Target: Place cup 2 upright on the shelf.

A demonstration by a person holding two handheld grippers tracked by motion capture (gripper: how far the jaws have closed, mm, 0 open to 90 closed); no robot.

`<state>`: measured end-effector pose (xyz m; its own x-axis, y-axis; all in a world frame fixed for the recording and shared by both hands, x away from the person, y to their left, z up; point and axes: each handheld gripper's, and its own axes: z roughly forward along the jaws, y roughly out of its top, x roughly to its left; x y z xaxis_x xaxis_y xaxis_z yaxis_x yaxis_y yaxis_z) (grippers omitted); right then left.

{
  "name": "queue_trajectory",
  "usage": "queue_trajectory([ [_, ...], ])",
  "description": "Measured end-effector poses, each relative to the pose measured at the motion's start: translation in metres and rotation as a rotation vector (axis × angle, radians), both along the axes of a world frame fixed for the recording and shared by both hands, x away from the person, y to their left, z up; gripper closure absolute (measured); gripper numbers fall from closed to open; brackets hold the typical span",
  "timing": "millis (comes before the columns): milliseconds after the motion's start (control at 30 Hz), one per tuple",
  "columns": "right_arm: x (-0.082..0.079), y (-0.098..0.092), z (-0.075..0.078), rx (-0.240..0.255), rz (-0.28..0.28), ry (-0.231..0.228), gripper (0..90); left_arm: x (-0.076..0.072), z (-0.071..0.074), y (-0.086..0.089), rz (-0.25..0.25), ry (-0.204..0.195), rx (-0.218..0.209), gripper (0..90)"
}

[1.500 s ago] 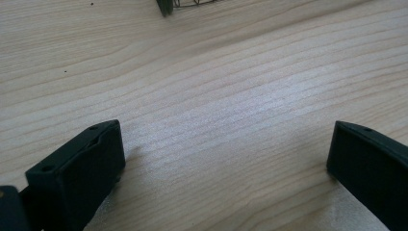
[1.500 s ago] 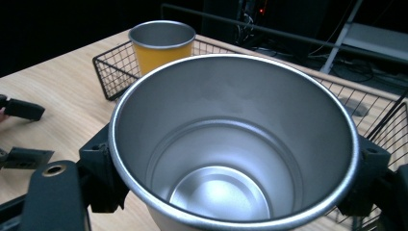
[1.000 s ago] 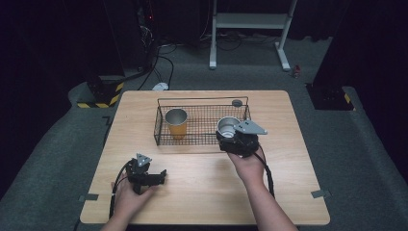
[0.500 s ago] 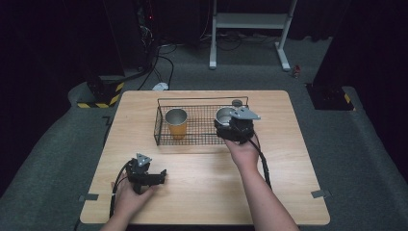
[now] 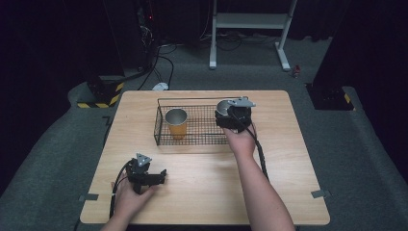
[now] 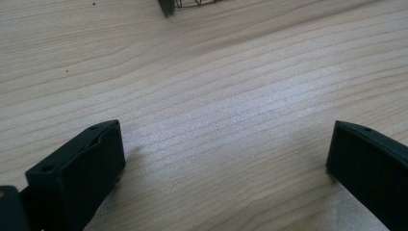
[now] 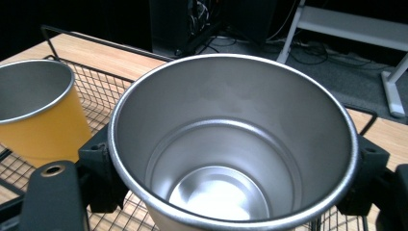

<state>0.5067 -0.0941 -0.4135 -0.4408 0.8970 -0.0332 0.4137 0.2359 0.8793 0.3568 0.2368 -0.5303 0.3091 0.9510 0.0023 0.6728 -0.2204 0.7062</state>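
Over the right end of the black wire basket (image 5: 192, 137), you are holding the right gripper (image 5: 226, 115) with its jaws pressing on either side of a plain silver steel cup (image 7: 231, 149). That cup is standing upright between the jaws, mouth open toward the camera in the right gripper view, its polished floor showing. Whether its base is touching the basket's mesh cannot be told from these views. Beside it, toward the basket's left half, an orange steel cup with a silver rim (image 5: 176, 123) is standing upright on the mesh, apart from the silver cup. The basket itself is sitting on the far middle of the light wooden desk (image 5: 288, 159).

Near the front left corner of the desk, you are keeping the left gripper (image 5: 161, 175) low over the bare wood, well apart from the basket. Its jaws are standing wide, gripping nothing, with plain wood grain between them in the left gripper view. A corner of the basket is just showing at the top edge of that view.
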Motion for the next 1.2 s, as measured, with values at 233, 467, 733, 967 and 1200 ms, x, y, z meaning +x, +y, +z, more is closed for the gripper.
queue_trajectory([
  [233,0.016,-0.002,-0.005,-0.008,-0.039,0.037,18.4,0.0,0.0,0.0,0.001,0.001,0.0,0.1],
  [467,0.025,0.003,-0.017,-0.022,-0.047,0.087,18.4,0.0,0.0,0.0,0.002,0.001,0.0,0.1],
  [733,0.031,0.011,-0.039,-0.04,-0.05,0.17,18.4,0.0,0.0,0.0,0.001,0.002,0.001,0.1],
  [967,0.033,0.017,-0.047,-0.044,-0.05,0.212,18.4,0.0,0.0,0.0,0.002,0.001,0.0,0.1],
  [1200,0.033,0.021,-0.053,-0.051,-0.048,0.242,18.4,0.0,0.0,0.0,0.002,0.001,0.0,0.1],
])
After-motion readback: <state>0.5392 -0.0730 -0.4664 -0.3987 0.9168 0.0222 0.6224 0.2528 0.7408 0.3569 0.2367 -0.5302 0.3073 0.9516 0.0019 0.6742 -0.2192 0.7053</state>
